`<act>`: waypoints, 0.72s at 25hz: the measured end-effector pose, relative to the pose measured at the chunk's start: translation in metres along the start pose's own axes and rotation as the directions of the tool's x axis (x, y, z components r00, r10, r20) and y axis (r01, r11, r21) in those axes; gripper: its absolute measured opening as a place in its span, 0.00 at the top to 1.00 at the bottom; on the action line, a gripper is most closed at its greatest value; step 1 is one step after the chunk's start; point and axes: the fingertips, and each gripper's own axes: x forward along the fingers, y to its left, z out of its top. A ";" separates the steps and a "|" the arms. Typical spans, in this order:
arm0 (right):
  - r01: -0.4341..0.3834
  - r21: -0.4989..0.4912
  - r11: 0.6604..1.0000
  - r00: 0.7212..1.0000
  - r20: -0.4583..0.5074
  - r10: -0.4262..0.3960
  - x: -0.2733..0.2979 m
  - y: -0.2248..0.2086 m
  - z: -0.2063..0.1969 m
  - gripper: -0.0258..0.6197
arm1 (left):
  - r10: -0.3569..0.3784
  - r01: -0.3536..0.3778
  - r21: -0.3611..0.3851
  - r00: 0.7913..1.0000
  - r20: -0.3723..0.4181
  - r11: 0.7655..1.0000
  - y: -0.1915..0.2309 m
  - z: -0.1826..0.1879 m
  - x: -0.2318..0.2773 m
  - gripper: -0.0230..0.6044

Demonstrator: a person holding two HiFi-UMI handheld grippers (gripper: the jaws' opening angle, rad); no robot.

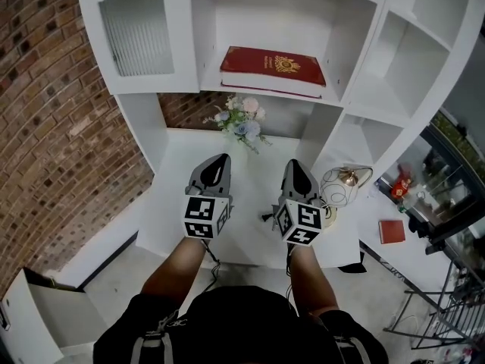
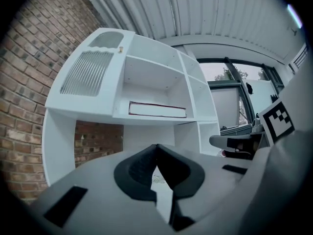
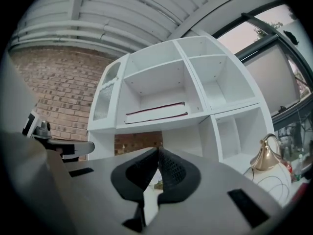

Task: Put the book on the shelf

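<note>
A red book (image 1: 273,69) with a gold emblem lies flat on the middle shelf of the white shelf unit (image 1: 355,89); the left gripper view shows the book (image 2: 157,109) by its pale page edge, and the right gripper view shows the book (image 3: 156,113) too. My left gripper (image 1: 221,160) and my right gripper (image 1: 292,165) hover side by side over the white desk (image 1: 258,233), well below and in front of the book. Both are shut with nothing between the jaws, whose tips meet: left gripper (image 2: 156,146), right gripper (image 3: 158,150).
A small flower bouquet (image 1: 241,122) stands at the back of the desk under the book's shelf. A brass desk lamp (image 1: 345,182) with a cable sits at the desk's right. A brick wall (image 1: 53,112) runs along the left. A small red item (image 1: 392,231) lies on a surface at right.
</note>
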 end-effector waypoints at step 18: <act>-0.015 -0.019 1.000 1.000 -0.019 0.014 -0.010 0.005 -0.003 0.94 | -0.005 0.004 -0.036 0.999 -0.034 0.999 -0.013 -0.008 -0.009 0.94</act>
